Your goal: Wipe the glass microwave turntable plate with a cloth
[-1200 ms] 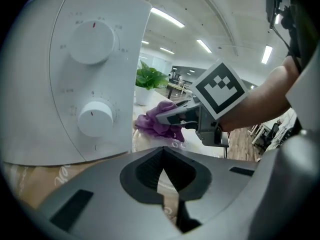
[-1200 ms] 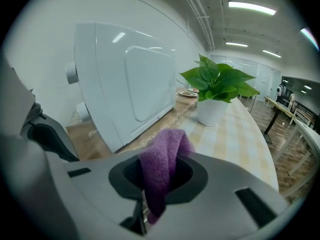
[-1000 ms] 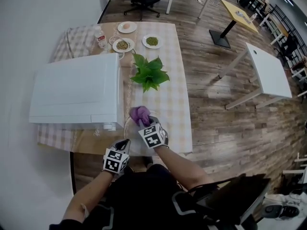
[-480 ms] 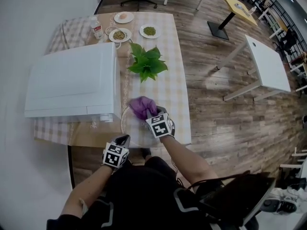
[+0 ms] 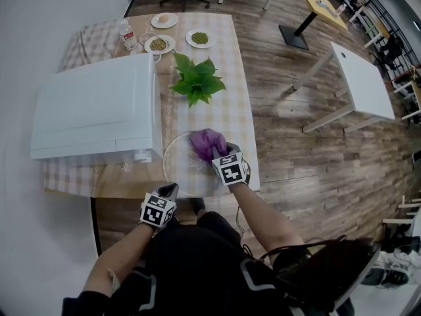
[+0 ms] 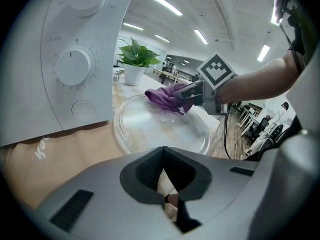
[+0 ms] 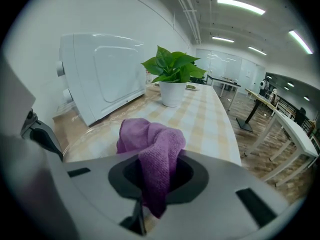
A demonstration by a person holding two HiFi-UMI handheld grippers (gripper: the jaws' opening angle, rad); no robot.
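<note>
The clear glass turntable plate point(image 5: 181, 170) lies on the checked tablecloth by the table's near edge, just in front of the white microwave point(image 5: 99, 107). A purple cloth point(image 5: 207, 143) rests bunched on the plate's far right part, with my right gripper point(image 5: 222, 155) shut on it. In the right gripper view the cloth point(image 7: 150, 139) hangs out of the jaws over the plate point(image 7: 92, 134). My left gripper point(image 5: 169, 191) sits at the plate's near left rim; its jaws look shut there on the rim. The left gripper view shows the plate point(image 6: 145, 131) and the cloth point(image 6: 167, 98) ahead.
A potted green plant point(image 5: 195, 81) stands behind the plate. Small dishes of food point(image 5: 158, 43) and a bottle point(image 5: 127, 37) sit at the table's far end. The microwave's knobs point(image 6: 74, 67) are close on the left. The table's right edge point(image 5: 253, 150) drops to wooden floor.
My right gripper has slid the purple cloth rightward across the plate. The left gripper has stayed at the plate's near rim. The head view has shifted slightly.
</note>
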